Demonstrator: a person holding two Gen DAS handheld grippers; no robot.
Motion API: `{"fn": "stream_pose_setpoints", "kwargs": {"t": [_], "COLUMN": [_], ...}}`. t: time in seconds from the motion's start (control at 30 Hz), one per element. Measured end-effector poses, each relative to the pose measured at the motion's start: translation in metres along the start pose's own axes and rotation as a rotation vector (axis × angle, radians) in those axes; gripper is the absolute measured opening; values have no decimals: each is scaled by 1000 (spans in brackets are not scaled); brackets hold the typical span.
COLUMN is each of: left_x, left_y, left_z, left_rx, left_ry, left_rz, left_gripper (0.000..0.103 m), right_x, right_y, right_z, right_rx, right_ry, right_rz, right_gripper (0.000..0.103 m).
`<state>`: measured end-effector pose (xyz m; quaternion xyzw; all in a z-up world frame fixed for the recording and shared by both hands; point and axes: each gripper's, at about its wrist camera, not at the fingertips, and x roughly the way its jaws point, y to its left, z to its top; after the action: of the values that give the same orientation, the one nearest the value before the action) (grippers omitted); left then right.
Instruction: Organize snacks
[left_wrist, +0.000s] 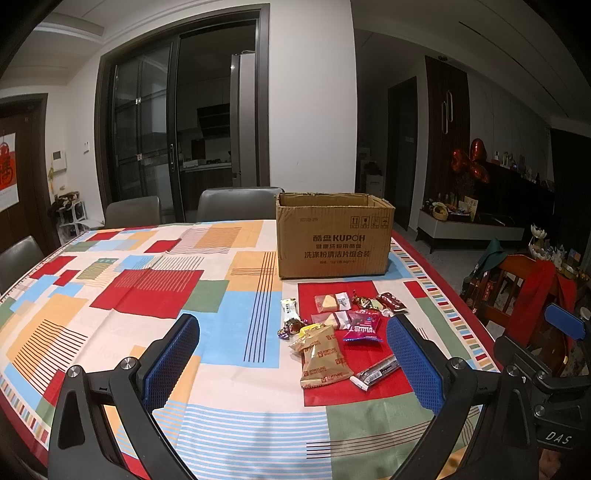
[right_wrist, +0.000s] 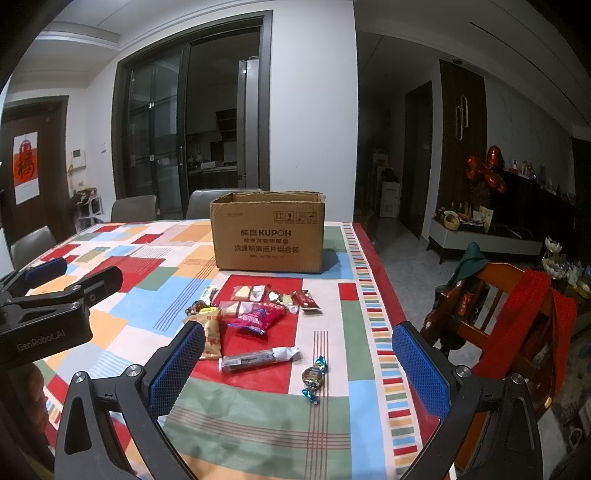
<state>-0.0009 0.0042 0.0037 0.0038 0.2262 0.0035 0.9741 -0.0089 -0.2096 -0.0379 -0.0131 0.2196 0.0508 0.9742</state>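
An open cardboard box (left_wrist: 334, 240) stands on the table; it also shows in the right wrist view (right_wrist: 267, 232). In front of it lie several snacks: a tan biscuit pack (left_wrist: 320, 356), a pink bag (left_wrist: 364, 325), a dark bar (left_wrist: 376, 371), cheese wedges (left_wrist: 327, 302) and small candies. The right wrist view shows the bar (right_wrist: 258, 359), the pink bag (right_wrist: 256, 317) and a blue-wrapped candy (right_wrist: 314, 376). My left gripper (left_wrist: 295, 369) is open and empty, near the snacks. My right gripper (right_wrist: 299, 369) is open and empty over the bar and candy.
The table wears a colourful patchwork cloth (left_wrist: 147, 288). Grey chairs (left_wrist: 236, 203) stand at the far side. A wooden chair with a red cloth (right_wrist: 517, 314) stands off the right edge. The left gripper's body (right_wrist: 48, 314) shows at left in the right wrist view.
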Motion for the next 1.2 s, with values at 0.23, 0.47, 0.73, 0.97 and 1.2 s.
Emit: {"fn": "stream_pose_setpoints", "kwargs": {"t": [0.23, 0.47, 0.73, 0.97, 1.2], "left_x": [0, 0, 0, 0, 2], "left_y": [0, 1, 1, 0, -3], "left_z": [-1, -1, -1, -1, -2], "left_rx": [-1, -2, -2, -4, -6], "left_ry": [-1, -2, -2, 0, 18], "left_rz": [0, -1, -2, -2, -11], "left_gripper": [103, 103, 103, 103, 103], "right_x": [-1, -1, 0, 0, 7], "right_y": [3, 4, 3, 3, 10], "right_z": [0, 0, 0, -1, -2], "right_rx": [-2, -2, -3, -4, -7], "right_ry": [0, 0, 0, 1, 26], "right_rz": [0, 0, 0, 0, 6], "right_gripper": [102, 102, 102, 102, 102]}}
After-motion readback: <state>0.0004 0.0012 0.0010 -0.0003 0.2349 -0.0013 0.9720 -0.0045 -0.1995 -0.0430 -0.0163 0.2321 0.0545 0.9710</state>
